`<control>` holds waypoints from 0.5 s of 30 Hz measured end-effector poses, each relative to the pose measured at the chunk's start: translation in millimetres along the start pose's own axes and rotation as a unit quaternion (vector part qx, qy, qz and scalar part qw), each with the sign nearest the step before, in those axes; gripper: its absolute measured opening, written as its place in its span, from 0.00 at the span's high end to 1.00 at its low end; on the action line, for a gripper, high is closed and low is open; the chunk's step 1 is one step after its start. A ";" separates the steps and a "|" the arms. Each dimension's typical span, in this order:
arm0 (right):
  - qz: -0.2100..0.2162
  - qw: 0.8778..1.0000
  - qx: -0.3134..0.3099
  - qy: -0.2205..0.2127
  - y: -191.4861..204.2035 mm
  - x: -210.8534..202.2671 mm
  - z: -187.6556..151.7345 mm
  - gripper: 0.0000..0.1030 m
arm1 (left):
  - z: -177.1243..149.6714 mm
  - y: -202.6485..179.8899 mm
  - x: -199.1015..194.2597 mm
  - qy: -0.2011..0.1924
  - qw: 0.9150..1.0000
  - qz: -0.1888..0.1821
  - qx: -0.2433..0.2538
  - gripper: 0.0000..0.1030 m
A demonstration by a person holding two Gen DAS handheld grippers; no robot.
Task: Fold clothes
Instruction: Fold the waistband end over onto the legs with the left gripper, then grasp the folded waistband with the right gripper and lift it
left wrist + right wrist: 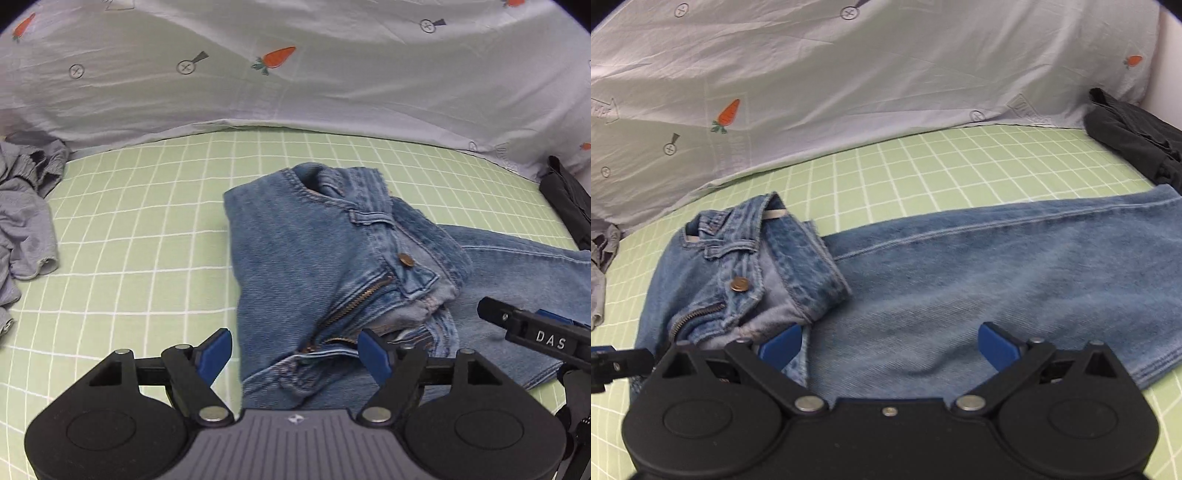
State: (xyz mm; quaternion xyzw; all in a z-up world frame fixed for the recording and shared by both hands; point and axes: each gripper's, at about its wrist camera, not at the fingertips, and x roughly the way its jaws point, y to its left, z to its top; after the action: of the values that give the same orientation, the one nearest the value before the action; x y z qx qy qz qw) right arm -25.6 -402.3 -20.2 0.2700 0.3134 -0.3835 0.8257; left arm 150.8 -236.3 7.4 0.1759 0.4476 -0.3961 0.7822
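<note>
Blue jeans point(314, 258) mid-bedsheet point(129, 221), waistband bunched, legs running toward the bed's right edge; left gripper point(295, 350) and right gripper point(888, 345) both spread, pinching nothing: flatten waistband and fly first, then pinch matching edges before folding.

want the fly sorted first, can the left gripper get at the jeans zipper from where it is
Probably yes: the left gripper hangs over the jeans, jaws open, and the zipper lies exposed just ahead, nothing covering it.
</note>
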 end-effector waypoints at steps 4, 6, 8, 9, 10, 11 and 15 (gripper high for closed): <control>0.081 0.996 0.030 0.019 21.3 28.0 13.8 0.00 | -5.5 29.5 5.3 0.018 0.999 0.013 -0.027 0.26; 0.074 0.996 0.038 0.040 30.1 43.8 15.2 0.01 | -8.8 39.7 6.4 0.026 0.999 0.008 -0.041 0.22; 0.070 0.994 0.052 0.061 36.9 57.5 15.5 0.03 | -10.8 45.8 7.0 0.030 0.998 0.005 -0.049 0.21; 0.075 0.993 0.064 0.063 37.9 60.1 14.4 0.06 | -11.6 47.5 7.3 0.031 0.998 0.006 -0.049 0.21; 0.081 0.992 0.075 0.064 38.6 62.2 13.1 0.06 | -12.0 47.3 7.6 0.031 0.998 0.009 -0.045 0.21; 0.084 0.991 0.080 0.061 39.8 62.1 12.4 0.12 | -12.1 47.2 7.8 0.031 0.999 0.012 -0.043 0.21; 0.110 0.990 0.077 0.050 40.9 56.1 9.3 0.60 | -11.4 46.7 8.6 0.031 0.998 0.017 -0.042 0.21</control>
State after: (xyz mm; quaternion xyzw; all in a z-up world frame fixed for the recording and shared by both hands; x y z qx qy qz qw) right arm 38.6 -411.8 -46.4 0.3846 0.2918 -0.2998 0.8229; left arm 183.2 -204.0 -9.6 0.1625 0.4851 -0.3576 0.7813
